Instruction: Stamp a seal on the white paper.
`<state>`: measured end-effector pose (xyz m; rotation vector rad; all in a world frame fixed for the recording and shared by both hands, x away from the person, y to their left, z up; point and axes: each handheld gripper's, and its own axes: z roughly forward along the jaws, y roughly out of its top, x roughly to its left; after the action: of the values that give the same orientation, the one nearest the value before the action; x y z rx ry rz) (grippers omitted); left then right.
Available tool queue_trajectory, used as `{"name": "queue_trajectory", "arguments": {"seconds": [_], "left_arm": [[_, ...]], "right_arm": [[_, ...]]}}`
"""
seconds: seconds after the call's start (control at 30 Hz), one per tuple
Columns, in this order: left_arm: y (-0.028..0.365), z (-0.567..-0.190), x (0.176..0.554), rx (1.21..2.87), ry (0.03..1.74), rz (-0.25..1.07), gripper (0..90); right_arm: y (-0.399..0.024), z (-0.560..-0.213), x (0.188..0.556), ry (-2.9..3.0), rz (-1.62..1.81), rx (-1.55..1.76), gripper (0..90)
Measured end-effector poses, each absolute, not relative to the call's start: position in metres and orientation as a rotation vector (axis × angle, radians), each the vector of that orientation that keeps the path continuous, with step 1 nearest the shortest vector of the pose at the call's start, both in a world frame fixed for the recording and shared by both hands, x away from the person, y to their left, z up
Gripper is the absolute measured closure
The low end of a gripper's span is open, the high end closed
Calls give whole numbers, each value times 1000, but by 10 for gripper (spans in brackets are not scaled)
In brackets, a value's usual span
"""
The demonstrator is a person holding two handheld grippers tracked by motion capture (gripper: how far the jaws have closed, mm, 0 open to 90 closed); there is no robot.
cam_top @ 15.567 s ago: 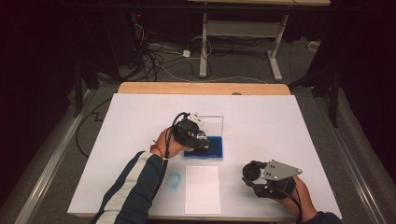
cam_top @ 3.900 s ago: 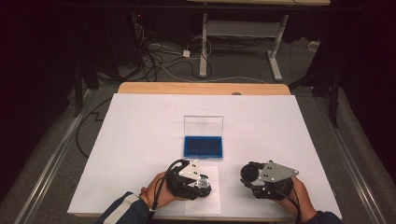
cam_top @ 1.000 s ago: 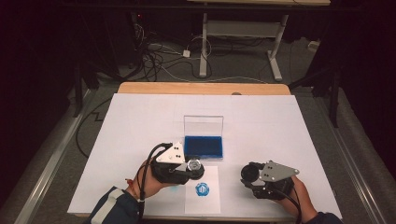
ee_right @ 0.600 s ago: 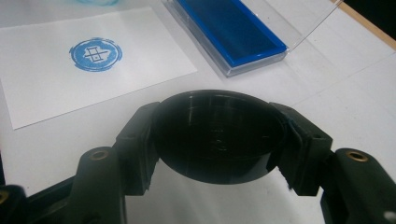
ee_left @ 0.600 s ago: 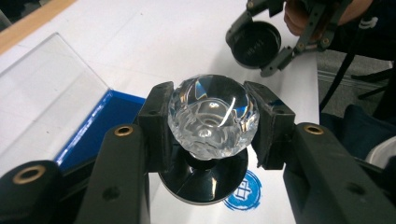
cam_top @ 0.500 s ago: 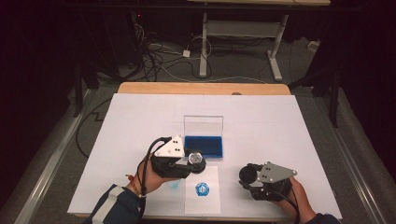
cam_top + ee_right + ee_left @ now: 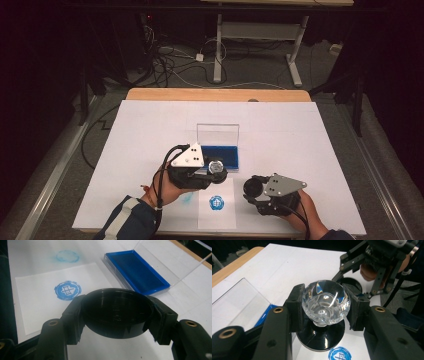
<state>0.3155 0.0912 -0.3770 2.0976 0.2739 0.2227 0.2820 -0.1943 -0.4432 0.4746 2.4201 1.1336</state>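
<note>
The left gripper (image 7: 216, 169) is clamped on a stamp (image 7: 325, 302) with a clear, faceted knob; both pads press the sides of that knob, and the stamp's round black base (image 7: 320, 336) hangs below the jaws. In the high view the stamp (image 7: 216, 166) sits at the gripper's tip, just at the near edge of the blue ink pad (image 7: 220, 156), at about 6 o'clock from it.

The ink pad lies in an open clear case whose lid (image 7: 217, 133) stands up at the pad's 12 o'clock side, near the middle of the white-covered counter (image 7: 150, 130).

A sheet of paper (image 7: 216, 217) lies at the counter's near edge, at 6 o'clock from the ink pad. It carries a round blue print (image 7: 216, 203), which lies at 6 o'clock from the held stamp and apart from it. A fainter blue smudge (image 7: 187, 198) marks the counter cover just off the paper's edge, at 9 o'clock from the print.

The right gripper (image 7: 255, 187) is closed around a round black cap (image 7: 117, 312), hollow side up, with the jaws hugging its rim on both sides. It is held at 3 o'clock from the print, over the counter just beside the paper.
</note>
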Motion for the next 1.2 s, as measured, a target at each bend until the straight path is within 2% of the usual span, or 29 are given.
{"name": "queue_trajectory", "arguments": {"seconds": [0.53,1.2], "left_arm": [[80,-380,316,2078,251,194,539],[78,-382,316,2060,236,169,539]], "right_arm": [[-150,-444,288,2436,1241,426,384],[-136,-441,291,2397,1347,452,384]]}}
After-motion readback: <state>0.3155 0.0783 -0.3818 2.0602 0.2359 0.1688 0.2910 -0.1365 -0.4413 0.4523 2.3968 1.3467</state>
